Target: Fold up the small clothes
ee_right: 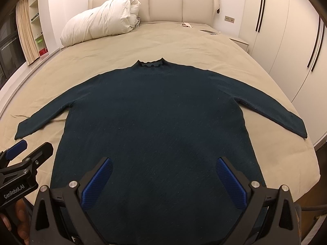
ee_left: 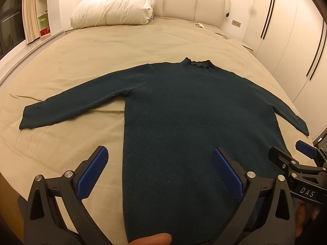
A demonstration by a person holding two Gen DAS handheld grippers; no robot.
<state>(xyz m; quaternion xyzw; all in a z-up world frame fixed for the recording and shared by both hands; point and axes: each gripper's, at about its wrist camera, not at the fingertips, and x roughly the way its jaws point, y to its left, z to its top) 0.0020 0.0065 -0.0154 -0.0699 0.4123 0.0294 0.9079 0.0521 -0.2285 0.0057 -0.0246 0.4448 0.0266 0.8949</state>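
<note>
- Left gripper (ee_left: 159, 167): blue cross-hatched pads, jaws spread wide, gripping nothing.
- Right gripper (ee_right: 163, 173): ribbed blue pads, likewise spread; its housing reads "DAS", the left's "GenRobot.AI".
- Dark teal knit sweater (ee_right: 151, 126) lies flat on the beige bed (ee_right: 204, 47), sleeves outstretched.

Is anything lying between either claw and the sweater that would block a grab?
Nothing visible does. The dark sweater lies flat on the bed, sleeves spread, nothing on it. The left claw and right claw are both open, near its hem.
</note>
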